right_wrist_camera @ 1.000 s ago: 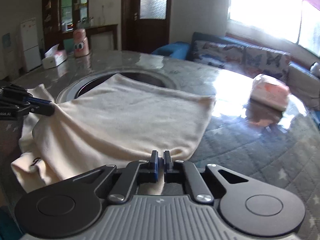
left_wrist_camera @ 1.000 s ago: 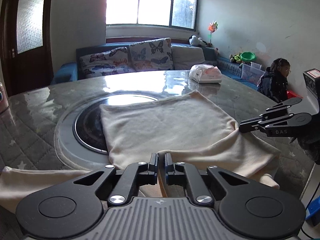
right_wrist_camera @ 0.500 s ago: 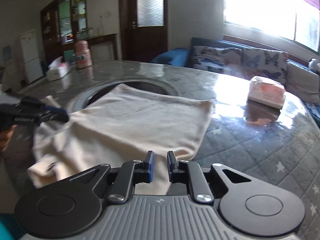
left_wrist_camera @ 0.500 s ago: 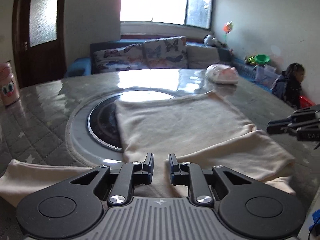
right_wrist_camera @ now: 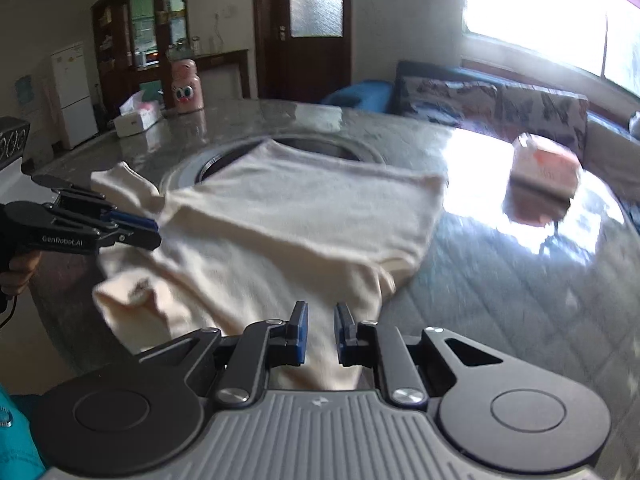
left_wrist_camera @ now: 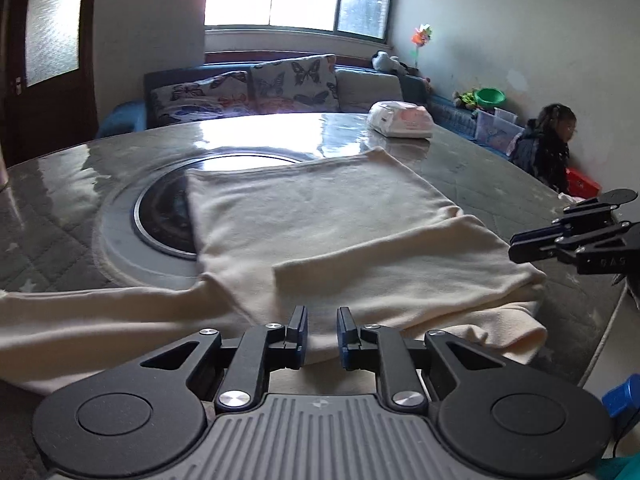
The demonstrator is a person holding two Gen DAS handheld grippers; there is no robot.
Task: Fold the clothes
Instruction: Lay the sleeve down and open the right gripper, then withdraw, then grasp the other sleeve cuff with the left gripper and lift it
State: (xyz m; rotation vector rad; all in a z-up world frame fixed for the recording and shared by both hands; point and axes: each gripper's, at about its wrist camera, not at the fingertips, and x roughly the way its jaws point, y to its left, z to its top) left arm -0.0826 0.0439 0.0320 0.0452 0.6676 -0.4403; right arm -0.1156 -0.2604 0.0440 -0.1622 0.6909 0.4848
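— What has changed in the last second?

— Both my jaws were pinched on the sweater's near hem; now they are spread and empty. My left gripper (left_wrist_camera: 322, 334) and right gripper (right_wrist_camera: 320, 334) hang just over the cloth.

— Where does the sweater lie?

— The cream sweater (left_wrist_camera: 320, 220) is flat on the desk (left_wrist_camera: 60, 200), its right sleeve (left_wrist_camera: 400, 264) folded across the body, I judge so the sides come square. The left sleeve (left_wrist_camera: 80, 304) trails out along the near edge, not yet folded.

— Room to work?

— Bare desk on both sides; the far hem covers part of the round inset (left_wrist_camera: 160, 216). A tissue pack (left_wrist_camera: 400, 120) sits well apart beyond.
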